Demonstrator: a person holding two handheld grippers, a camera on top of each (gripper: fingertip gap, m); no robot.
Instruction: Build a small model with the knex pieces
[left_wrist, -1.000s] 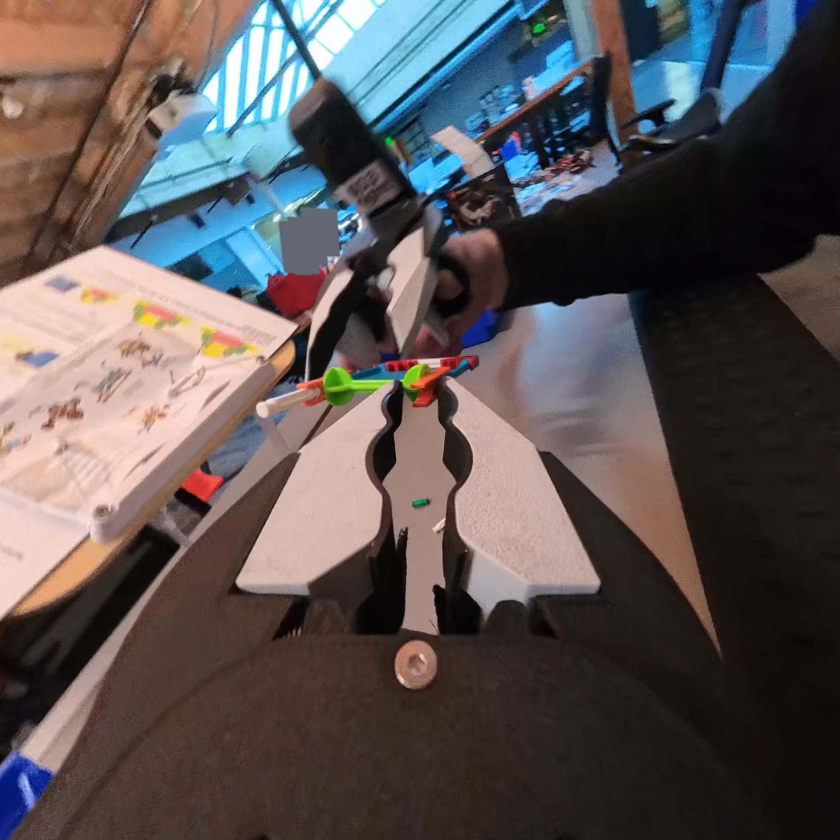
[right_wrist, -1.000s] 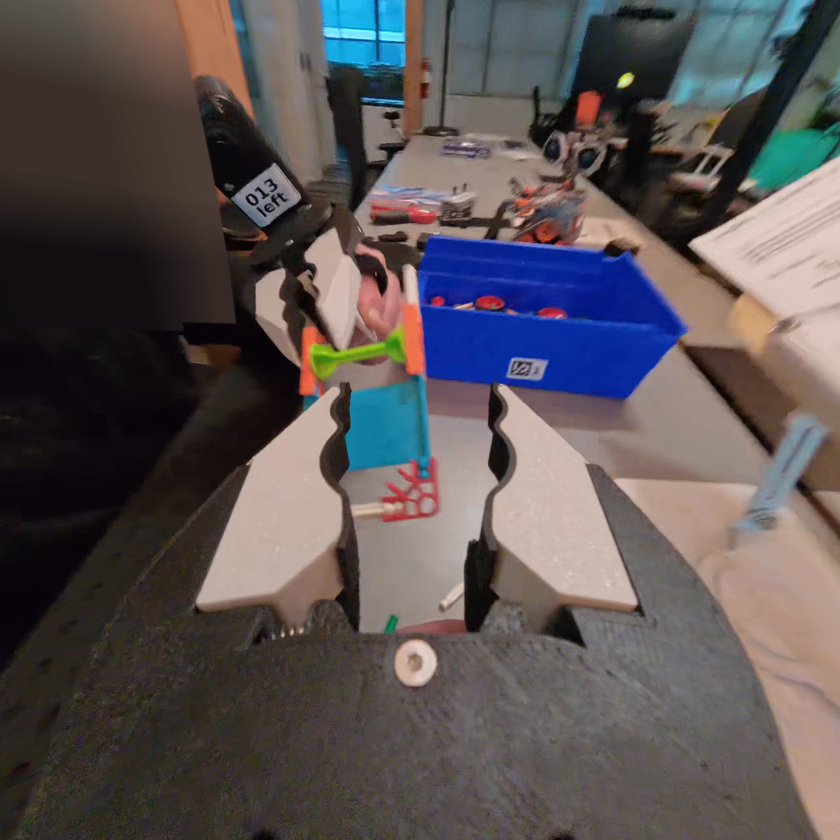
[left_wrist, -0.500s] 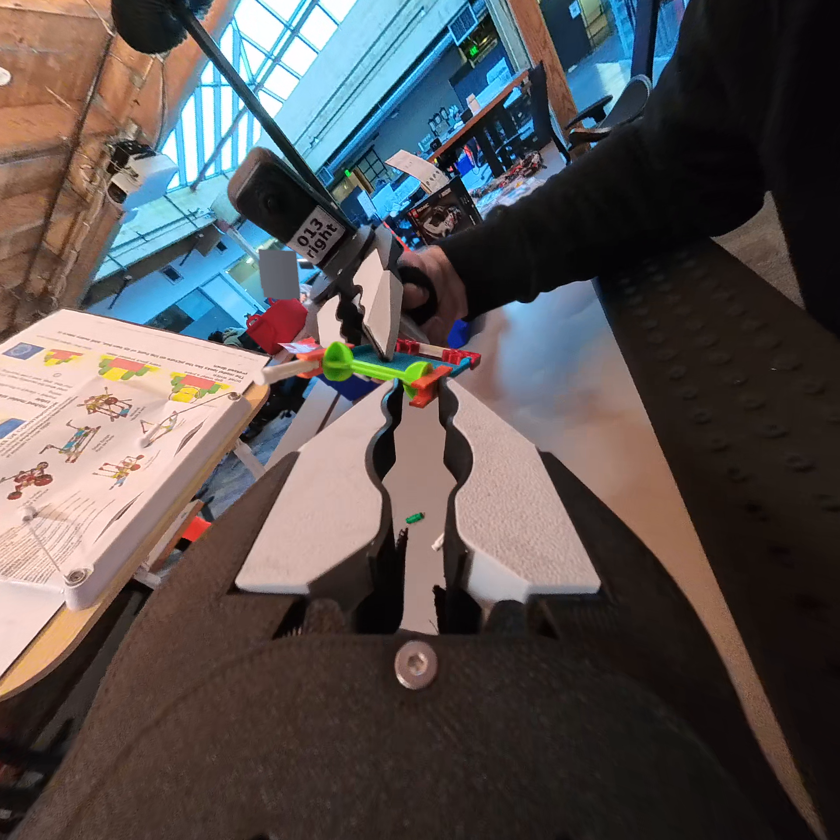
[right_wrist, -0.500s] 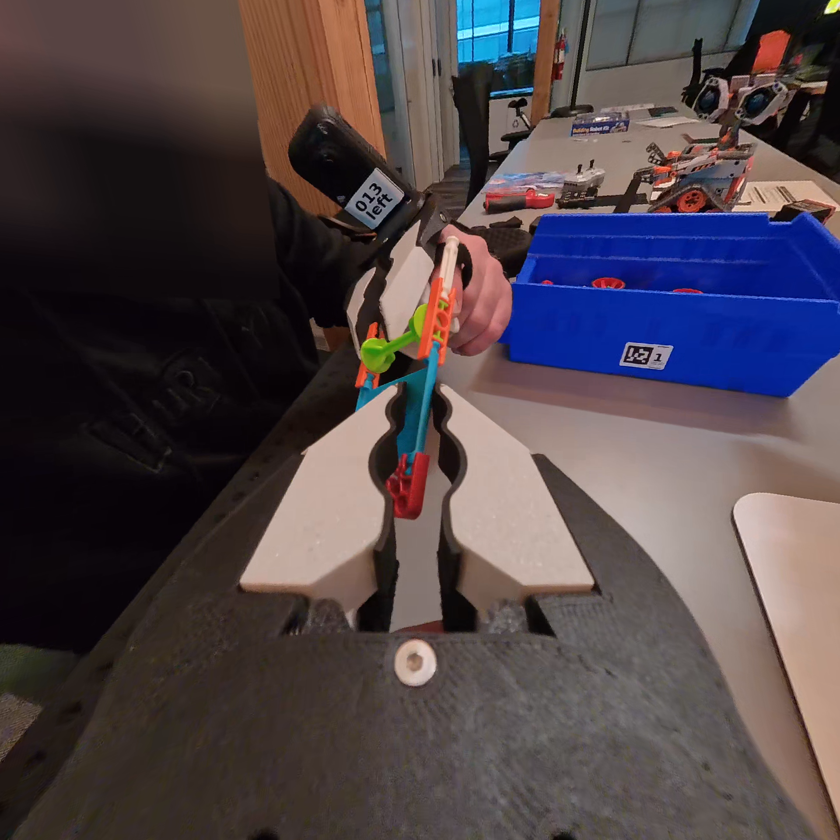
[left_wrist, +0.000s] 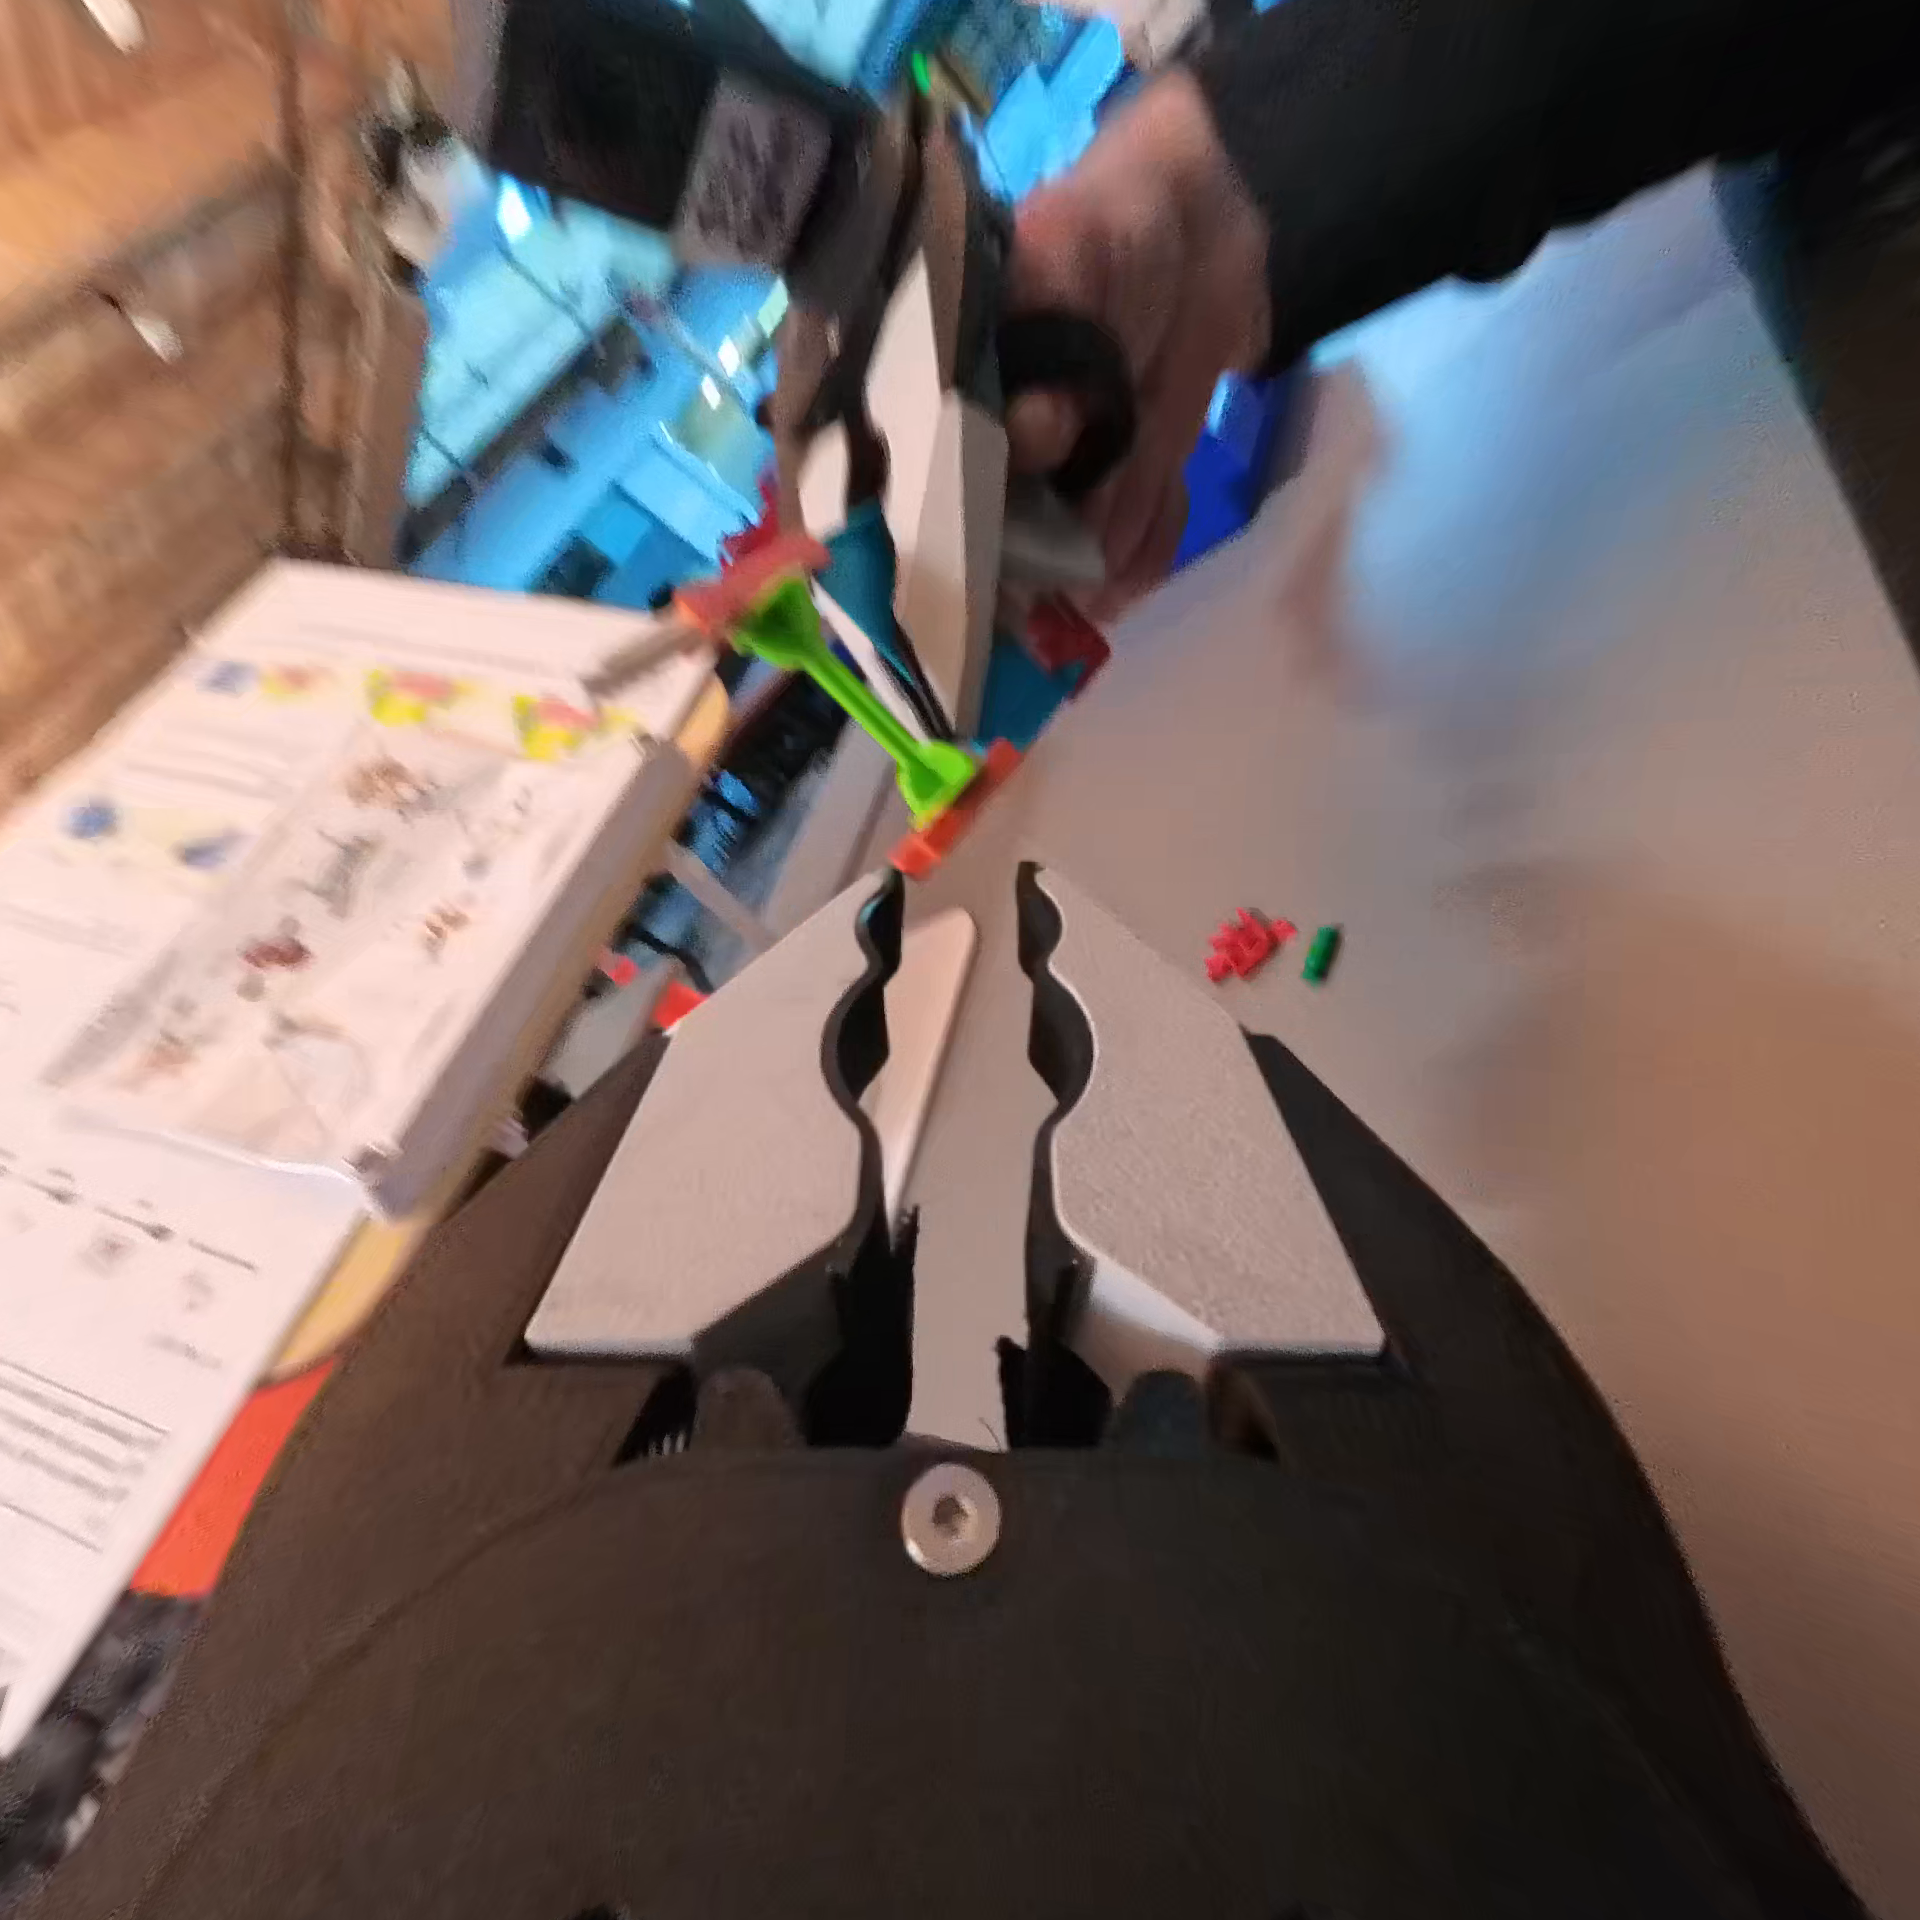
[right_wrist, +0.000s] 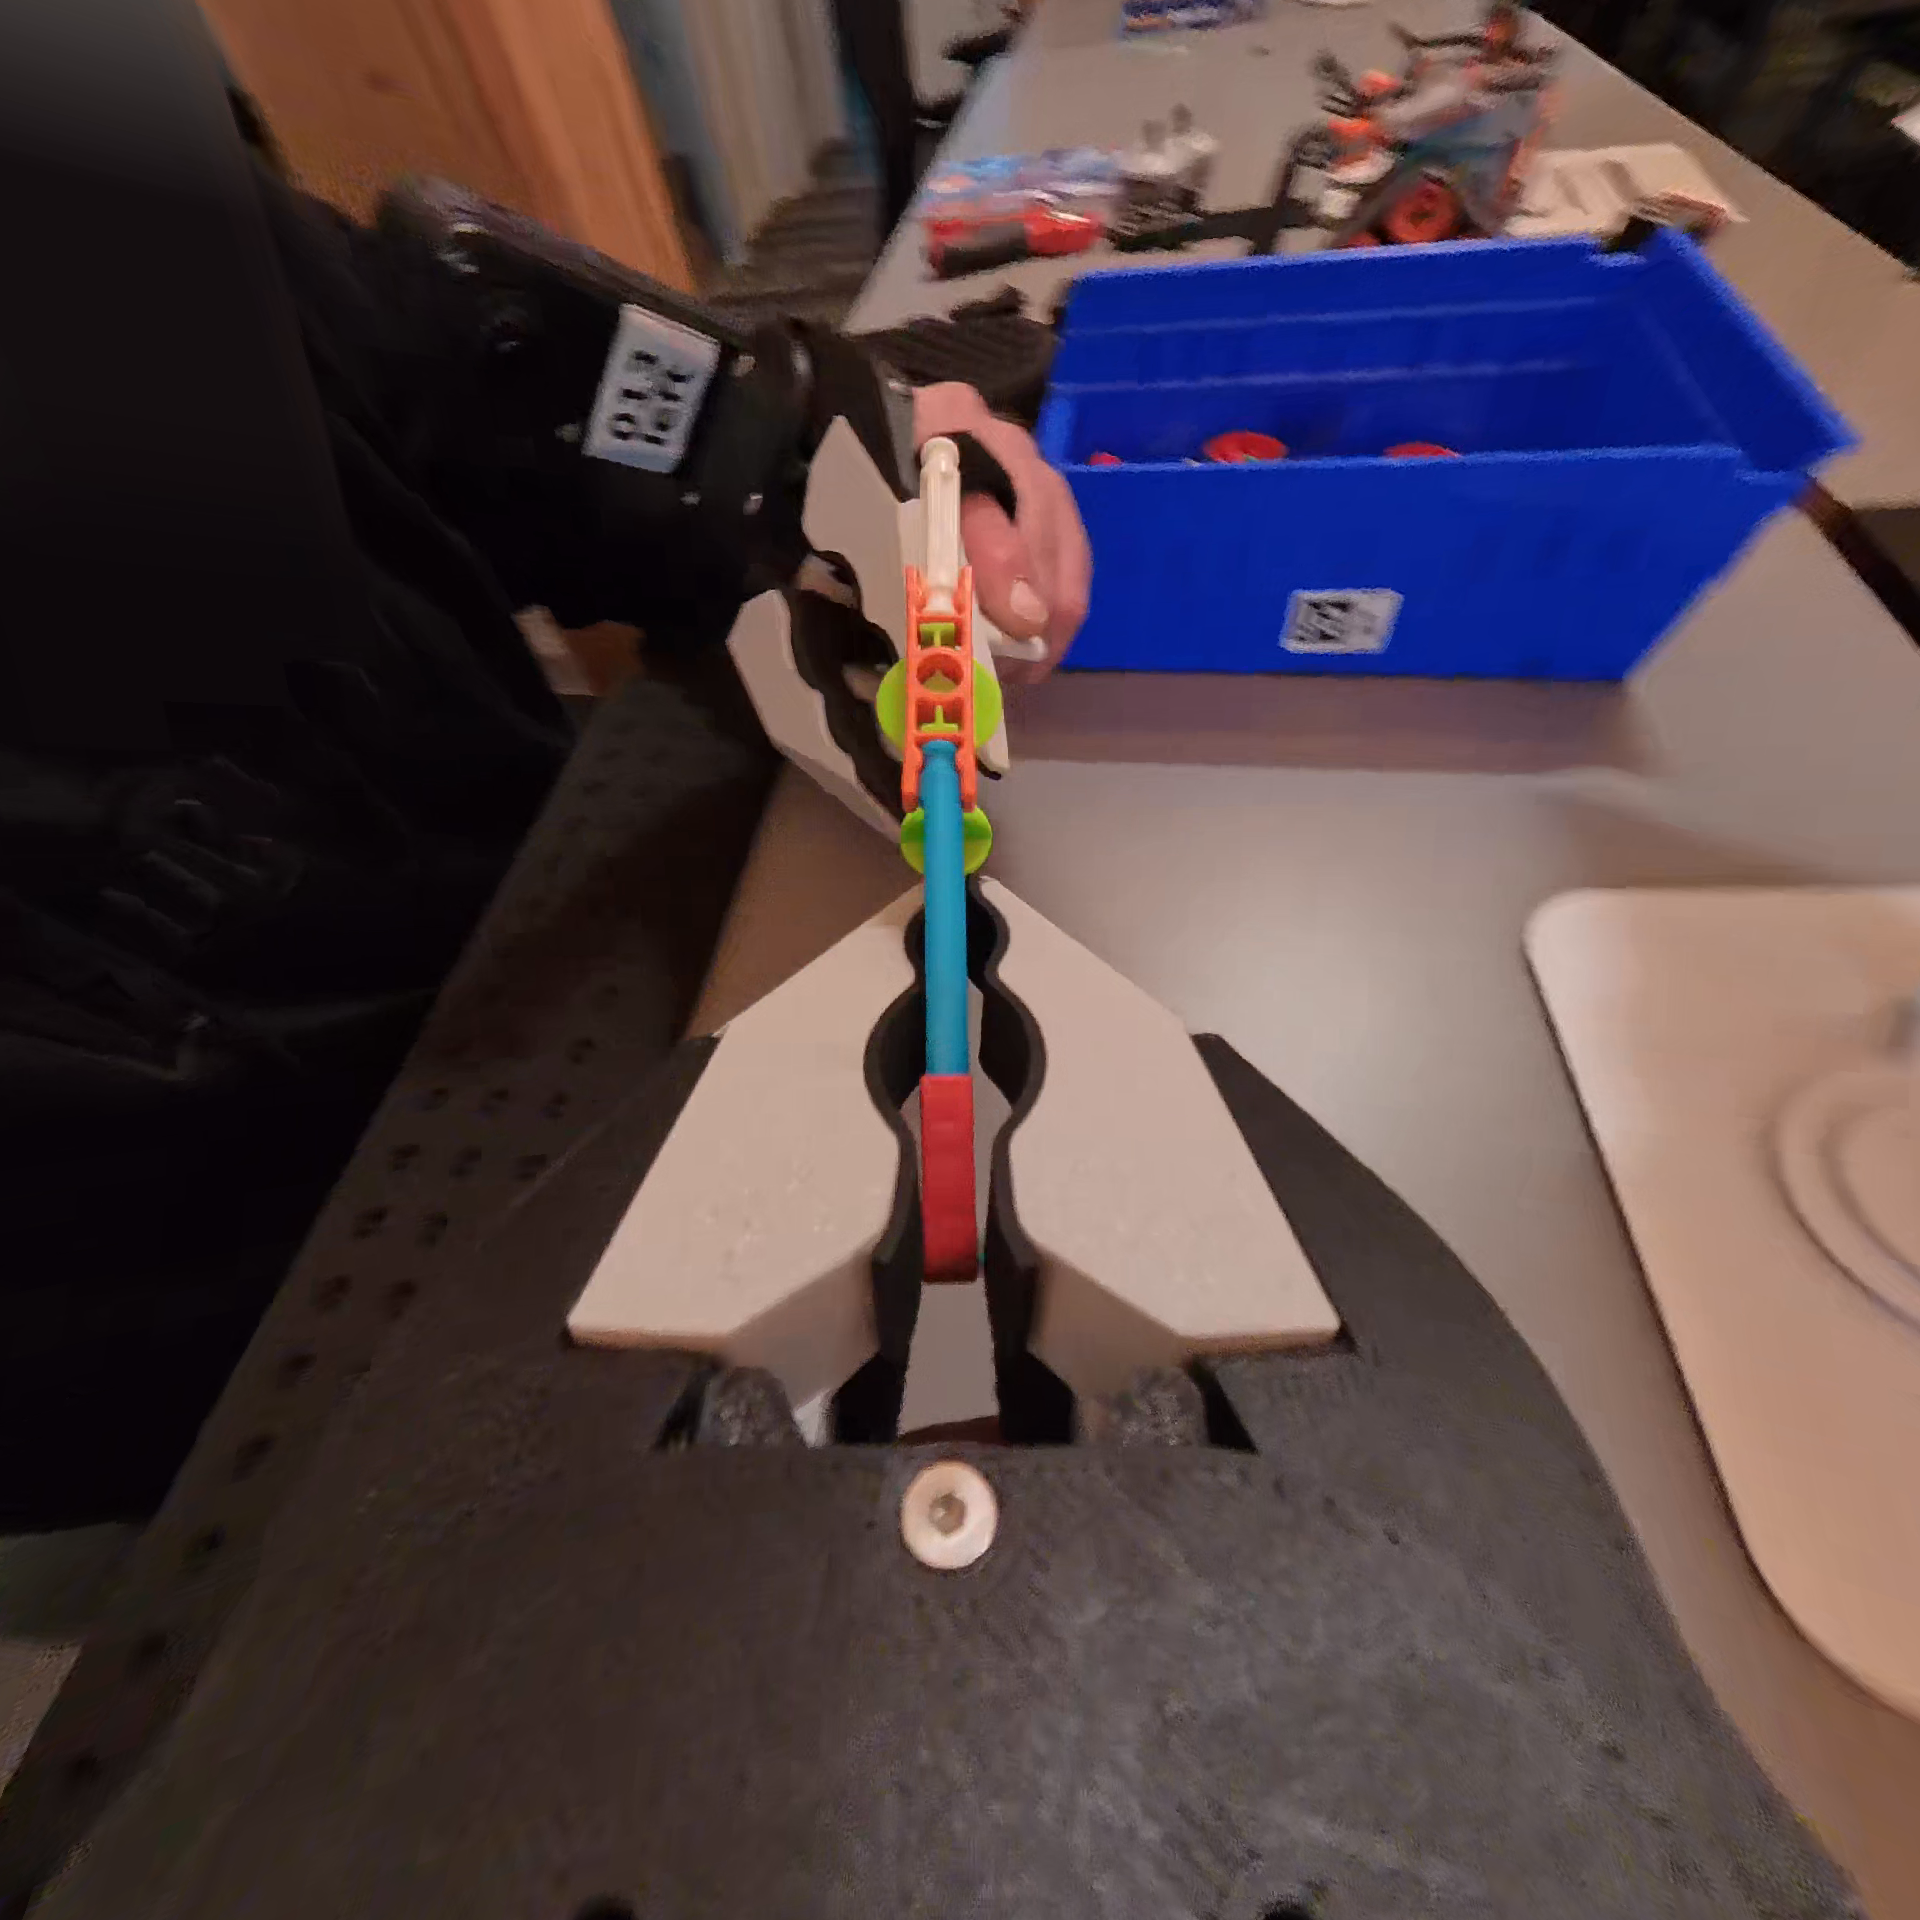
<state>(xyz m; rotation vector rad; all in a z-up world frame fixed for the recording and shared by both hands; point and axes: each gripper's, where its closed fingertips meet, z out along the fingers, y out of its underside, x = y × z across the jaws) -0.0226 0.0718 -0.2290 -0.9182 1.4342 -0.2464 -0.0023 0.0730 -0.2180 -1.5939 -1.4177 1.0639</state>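
A: The right gripper (right_wrist: 951, 914) was clamped on the toy assembly (right_wrist: 940, 831), its fingers pinching the blue rod and red connector so the piece stood edge-on along them.

B: And the left gripper (left_wrist: 956, 883)?

A: Its jaws stood narrowly apart with nothing between them, the tips just beside the assembly's orange end, apparently clear of it. Blur made contact hard to judge.

B: Anything around?

A: A blue bin (right_wrist: 1455, 468) with red parts sat on the grey table (right_wrist: 1351, 831) beyond. An instruction booklet (left_wrist: 312, 883) lay to the left. A loose red piece (left_wrist: 1247, 943) and a green piece (left_wrist: 1320, 953) lay on the table, off to one side.
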